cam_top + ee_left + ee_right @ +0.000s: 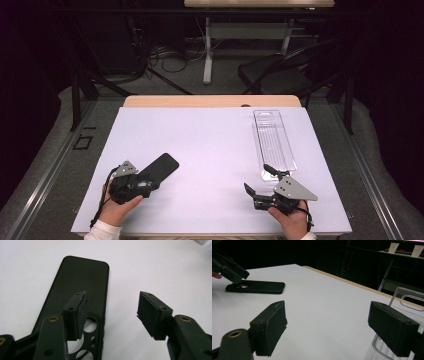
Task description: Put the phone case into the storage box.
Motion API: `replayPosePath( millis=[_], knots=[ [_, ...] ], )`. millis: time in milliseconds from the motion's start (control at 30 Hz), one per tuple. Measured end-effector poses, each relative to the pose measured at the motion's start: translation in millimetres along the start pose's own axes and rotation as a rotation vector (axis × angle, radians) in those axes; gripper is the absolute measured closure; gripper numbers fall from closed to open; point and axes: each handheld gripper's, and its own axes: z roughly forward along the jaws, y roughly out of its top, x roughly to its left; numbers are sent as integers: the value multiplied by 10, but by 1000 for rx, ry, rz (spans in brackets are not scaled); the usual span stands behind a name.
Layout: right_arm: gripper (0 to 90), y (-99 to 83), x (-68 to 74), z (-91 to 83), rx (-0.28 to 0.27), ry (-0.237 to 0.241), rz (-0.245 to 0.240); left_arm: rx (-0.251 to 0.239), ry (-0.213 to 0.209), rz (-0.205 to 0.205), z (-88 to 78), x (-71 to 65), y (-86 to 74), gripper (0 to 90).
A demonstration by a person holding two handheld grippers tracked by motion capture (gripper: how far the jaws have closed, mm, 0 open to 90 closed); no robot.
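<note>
My left gripper [112, 307] sits approx. half open, nothing pinched; the black phone case [159, 169] lies flat on the white table [210, 145] at its 11 o'clock (camera cutouts under one jaw). My right gripper [256, 181] gapes wide, empty, w/ a clear plastic tray [272, 142] at 1 o'clock.

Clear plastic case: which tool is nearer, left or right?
Right. The right tool sits at the near end of the clear plastic case, one jaw just short of its edge. The left tool is across the table, over the black phone case.
</note>
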Motion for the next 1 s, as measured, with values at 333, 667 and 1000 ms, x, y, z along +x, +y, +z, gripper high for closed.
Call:
replayPosePath(
  millis=[333,667,1000],
  knots=[
    [142,-2,2,5,3,-4,0,-1,-19,16,-21,37,152,333],
    [142,-2,-1,6,3,-4,3,37,-3,51,48,97,300,205],
    [142,-4,-1,9,7,-3,2,22,0,61,75,174,404,61]
  ],
)
